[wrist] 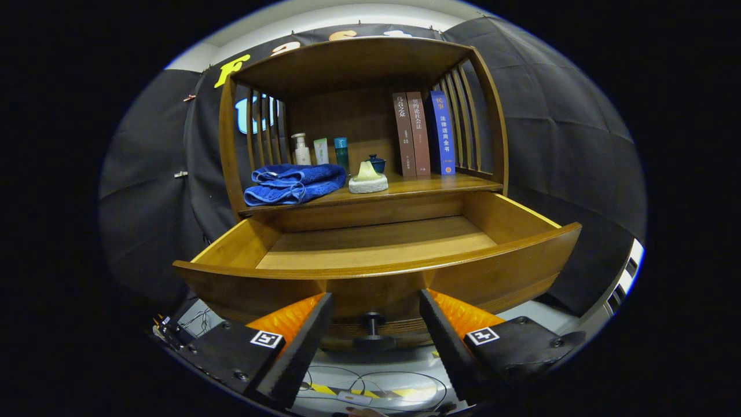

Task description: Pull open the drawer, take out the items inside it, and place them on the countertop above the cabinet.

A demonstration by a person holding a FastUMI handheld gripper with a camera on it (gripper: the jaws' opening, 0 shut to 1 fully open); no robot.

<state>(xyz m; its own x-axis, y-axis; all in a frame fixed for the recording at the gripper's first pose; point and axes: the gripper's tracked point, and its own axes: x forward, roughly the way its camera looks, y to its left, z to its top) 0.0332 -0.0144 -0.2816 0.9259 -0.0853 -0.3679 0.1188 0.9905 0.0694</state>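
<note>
Black cloth walls enclose the booth, and a wooden cabinet (365, 174) stands at its centre on a pale surface.

Gripper (375, 301): released, its fingers spread apart and pressing on nothing. The dark knob (373, 320) of the drawer sits between the fingers, clear of both.

Drawer (376, 255): pulled open, its curved front panel just ahead of the fingertips. The visible part of the drawer floor is bare wood; the strip directly behind the front panel is hidden, so its contents cannot be confirmed.

Countertop (440, 185): directly above and behind the drawer, beneath the cabinet's top board and between slatted side panels. Items on it:
- A folded blue towel (292, 183) at the left front.
- A white pump bottle (301, 150), a pale tube (321, 151) and a teal bottle (341, 152) in a row behind the towel, against the back panel.
- A white round object with a yellowish piece on top (367, 179) at the centre front; its identity is unclear.
- A small dark blue lidded cup (377, 164) just behind that object.
- Three upright books (422, 134) at the right, two brown and one blue, beside the right slats.

Loose cables (370, 385) lie on the pale surface below the fingers
</note>
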